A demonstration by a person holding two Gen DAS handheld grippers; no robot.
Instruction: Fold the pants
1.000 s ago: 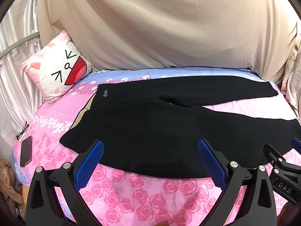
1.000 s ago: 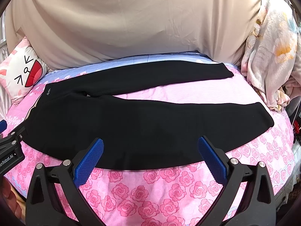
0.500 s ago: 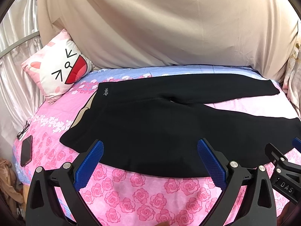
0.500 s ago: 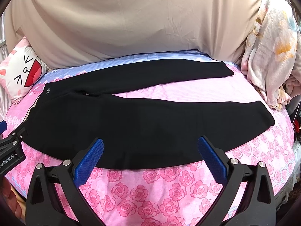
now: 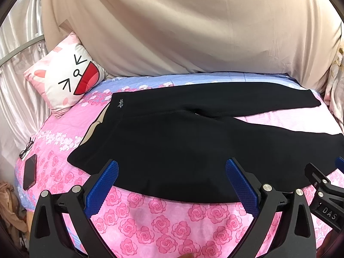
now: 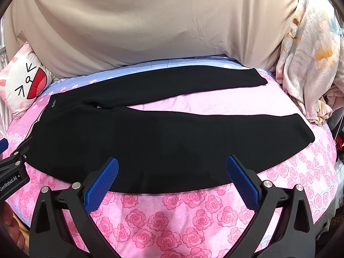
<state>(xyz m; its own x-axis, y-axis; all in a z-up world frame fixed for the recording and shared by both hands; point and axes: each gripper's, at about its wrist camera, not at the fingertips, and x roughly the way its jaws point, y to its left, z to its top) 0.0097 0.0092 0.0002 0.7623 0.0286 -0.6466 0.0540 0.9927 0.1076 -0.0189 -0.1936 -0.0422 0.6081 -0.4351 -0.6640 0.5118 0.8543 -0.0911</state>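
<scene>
- My left gripper (image 5: pixel 172 172) is wide open. Its two blue pads (image 5: pixel 103 185) sit far apart and hold nothing.
- My right gripper (image 6: pixel 172 172) is wide open too, with nothing between its pads.
- Both grippers hang over the near edge of the black pants (image 5: pixel 172 142), just above the cloth. I cannot tell if the tips touch it.
- The pants lie flat on the pink rose bedsheet (image 5: pixel 163 221). The waist end points to my left and the two legs stretch out to my right.
- The legs are spread apart like a V. The far leg (image 6: pixel 182 83) lies near the back of the bed, and the near leg (image 6: pixel 215 133) lies close to me.
- A small white logo (image 5: pixel 121 103) sits at the far corner of the waist.
- A cat face pillow (image 5: pixel 66 79) leans at the back left of the bed.
- A phone (image 5: pixel 29 174) and a pair of glasses (image 5: pixel 26 148) lie at the left edge of the bed, well away from the pants.
- A flowery blanket (image 6: pixel 309 60) is piled up at the right side of the bed.
- A big tan sheet (image 6: pixel 150 25) hangs behind the bed.
</scene>
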